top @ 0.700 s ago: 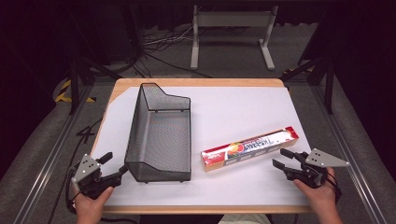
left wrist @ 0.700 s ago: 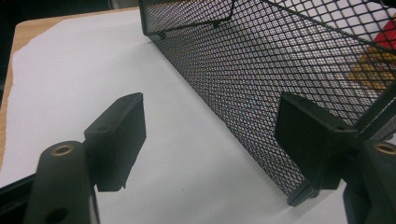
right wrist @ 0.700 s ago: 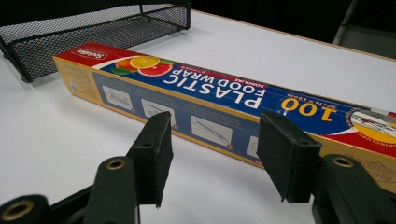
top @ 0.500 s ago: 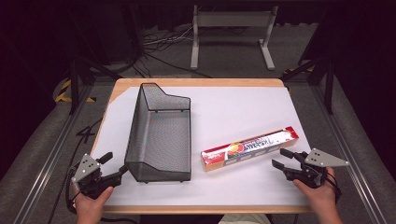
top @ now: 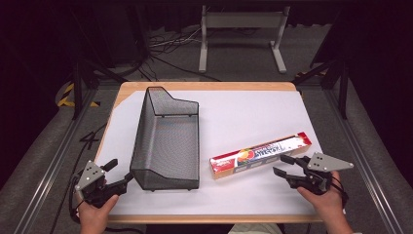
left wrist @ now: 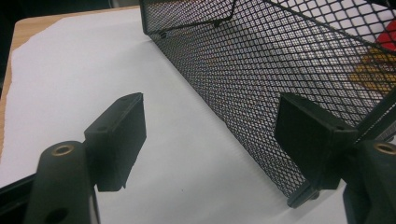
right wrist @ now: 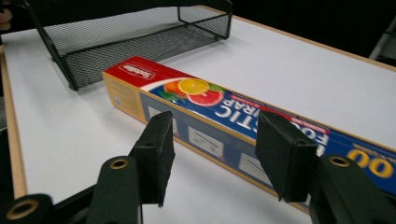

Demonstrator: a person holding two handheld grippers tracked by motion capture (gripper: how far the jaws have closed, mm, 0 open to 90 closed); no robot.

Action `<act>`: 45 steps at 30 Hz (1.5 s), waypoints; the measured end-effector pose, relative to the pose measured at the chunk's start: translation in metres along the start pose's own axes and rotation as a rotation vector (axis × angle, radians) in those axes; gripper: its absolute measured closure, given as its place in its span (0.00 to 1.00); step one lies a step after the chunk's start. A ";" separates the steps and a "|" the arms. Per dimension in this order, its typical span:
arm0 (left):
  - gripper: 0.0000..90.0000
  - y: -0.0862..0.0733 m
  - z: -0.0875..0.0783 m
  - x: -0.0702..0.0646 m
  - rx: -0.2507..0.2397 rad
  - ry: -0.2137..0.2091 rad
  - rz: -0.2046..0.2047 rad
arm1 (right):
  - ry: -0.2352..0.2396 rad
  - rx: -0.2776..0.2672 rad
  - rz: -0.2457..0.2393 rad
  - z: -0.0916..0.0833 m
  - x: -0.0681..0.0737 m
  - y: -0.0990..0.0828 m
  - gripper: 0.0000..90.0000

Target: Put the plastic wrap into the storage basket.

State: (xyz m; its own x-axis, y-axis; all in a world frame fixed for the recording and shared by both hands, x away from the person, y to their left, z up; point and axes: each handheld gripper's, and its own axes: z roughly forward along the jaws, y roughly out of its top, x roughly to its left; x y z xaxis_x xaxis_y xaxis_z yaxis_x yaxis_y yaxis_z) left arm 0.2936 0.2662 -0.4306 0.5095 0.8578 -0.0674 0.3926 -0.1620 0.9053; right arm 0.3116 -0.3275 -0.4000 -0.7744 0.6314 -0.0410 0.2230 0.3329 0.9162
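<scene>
Mesh basket (top: pixel 168 141) anchors my layout: left gripper (top: pixel 122 176) open at its near corner; right gripper (top: pixel 285 165) open, approaching wrap box (top: pixel 260 155) right of it.

Open-jawed left gripper (left wrist: pixel 210 135) beside mesh basket (left wrist: pixel 280 60)

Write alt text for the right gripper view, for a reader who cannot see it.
A long plastic wrap box lies flat on the white table cover, just beyond the open, empty right gripper, whose two black jaws rise from the bottom edge. A black mesh basket stands farther back, beyond the box's red end.
</scene>
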 end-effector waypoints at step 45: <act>0.28 0.000 0.002 0.001 -0.005 0.006 0.004 | 0.321 0.286 -0.169 0.116 0.054 0.052 0.98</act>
State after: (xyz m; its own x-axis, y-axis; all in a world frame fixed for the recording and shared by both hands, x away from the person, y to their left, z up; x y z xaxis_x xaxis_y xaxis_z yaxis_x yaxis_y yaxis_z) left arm 0.2957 0.2664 -0.4313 0.5063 0.8602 -0.0612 0.3865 -0.1629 0.9078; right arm 0.3501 -0.1946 -0.4010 -0.9480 0.3180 -0.0138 0.1971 0.6207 0.7589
